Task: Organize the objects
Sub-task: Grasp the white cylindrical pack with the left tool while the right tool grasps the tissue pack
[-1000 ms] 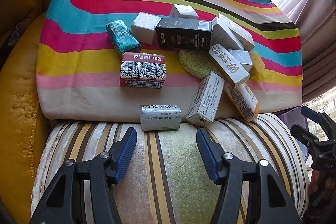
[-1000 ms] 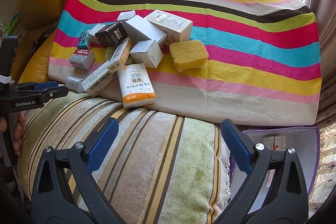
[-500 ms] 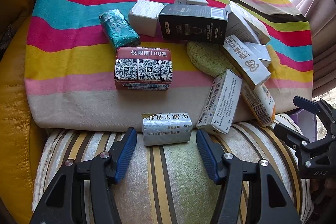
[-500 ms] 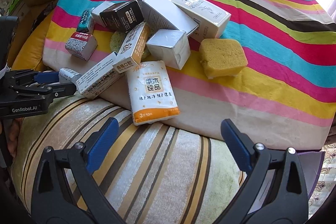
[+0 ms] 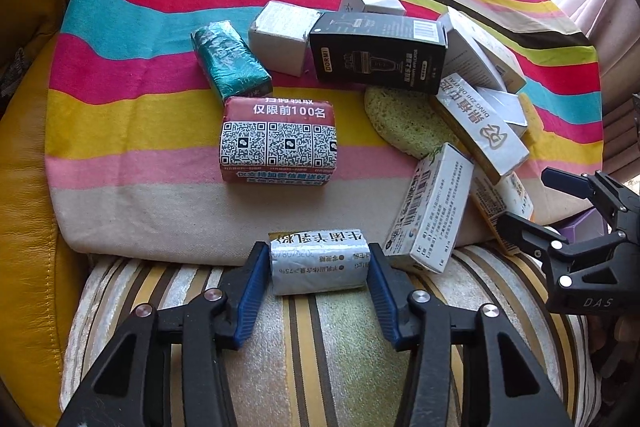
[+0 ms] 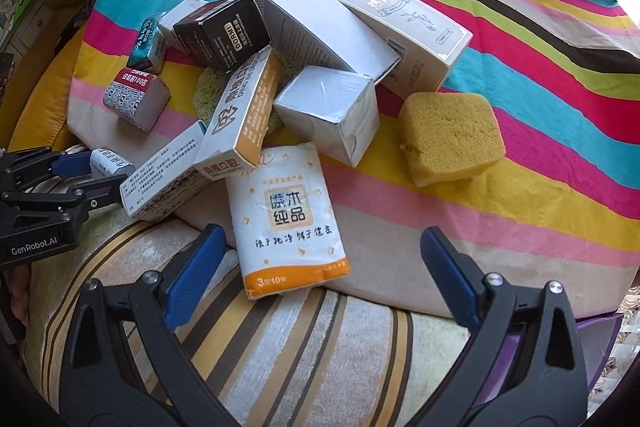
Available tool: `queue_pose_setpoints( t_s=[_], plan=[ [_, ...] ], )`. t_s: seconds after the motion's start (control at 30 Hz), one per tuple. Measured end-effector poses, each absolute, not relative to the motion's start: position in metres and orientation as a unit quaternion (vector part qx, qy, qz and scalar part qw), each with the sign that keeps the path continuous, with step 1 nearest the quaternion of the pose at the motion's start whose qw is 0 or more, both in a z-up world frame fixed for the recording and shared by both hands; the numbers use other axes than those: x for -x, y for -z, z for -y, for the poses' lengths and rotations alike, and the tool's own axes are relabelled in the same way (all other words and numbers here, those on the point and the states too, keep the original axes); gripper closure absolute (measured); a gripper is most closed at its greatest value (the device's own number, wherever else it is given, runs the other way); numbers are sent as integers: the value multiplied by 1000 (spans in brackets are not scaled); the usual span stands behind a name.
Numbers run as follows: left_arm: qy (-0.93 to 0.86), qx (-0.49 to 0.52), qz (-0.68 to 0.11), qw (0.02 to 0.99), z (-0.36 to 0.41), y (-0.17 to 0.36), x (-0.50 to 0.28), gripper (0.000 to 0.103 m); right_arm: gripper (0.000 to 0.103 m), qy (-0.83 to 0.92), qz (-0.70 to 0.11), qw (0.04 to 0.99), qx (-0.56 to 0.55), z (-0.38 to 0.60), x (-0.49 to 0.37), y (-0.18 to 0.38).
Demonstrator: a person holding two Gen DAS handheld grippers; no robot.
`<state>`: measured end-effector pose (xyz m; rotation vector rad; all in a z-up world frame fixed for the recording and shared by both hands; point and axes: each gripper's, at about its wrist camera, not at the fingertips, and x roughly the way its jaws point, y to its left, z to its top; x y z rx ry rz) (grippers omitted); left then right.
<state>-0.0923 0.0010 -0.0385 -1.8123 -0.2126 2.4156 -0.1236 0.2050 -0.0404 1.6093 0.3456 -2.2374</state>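
Two claws over the striped cushion (image 5: 304, 347). My left claw (image 5: 319, 269) has just been closing, pads touching the silver packet (image 5: 319, 267) at the cloth's (image 5: 160, 219) near edge. My right claw (image 6: 320, 275) is spread wide around the tissue pack (image 6: 288, 215).

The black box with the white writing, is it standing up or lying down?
Lying down. The black box rests on a long side on the striped cloth, its printed bottle picture sideways, leaning against the white boxes beside it.

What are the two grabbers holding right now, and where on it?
The left gripper pinches the small silver packet by its two short ends. The right gripper is open, holding nothing.
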Motion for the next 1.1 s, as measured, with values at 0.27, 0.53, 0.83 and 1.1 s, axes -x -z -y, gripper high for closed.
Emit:
queue_pose_setpoints(
  t_s=[0.27,0.53,0.83,1.1],
  plan=[
    [-809,582,72,49,0,32,85,54,6,790,-140,182,-568,-197,130,49],
    [-820,567,72,40,-11,23,68,54,31,790,-159,185,-563,-194,123,49],
    [-836,543,71,35,-7,5,47,54,47,797,-159,189,-552,-199,108,38],
    [-851,519,75,35,-2,-11,49,54,48,809,-146,192,-536,-206,82,21]
  ],
)
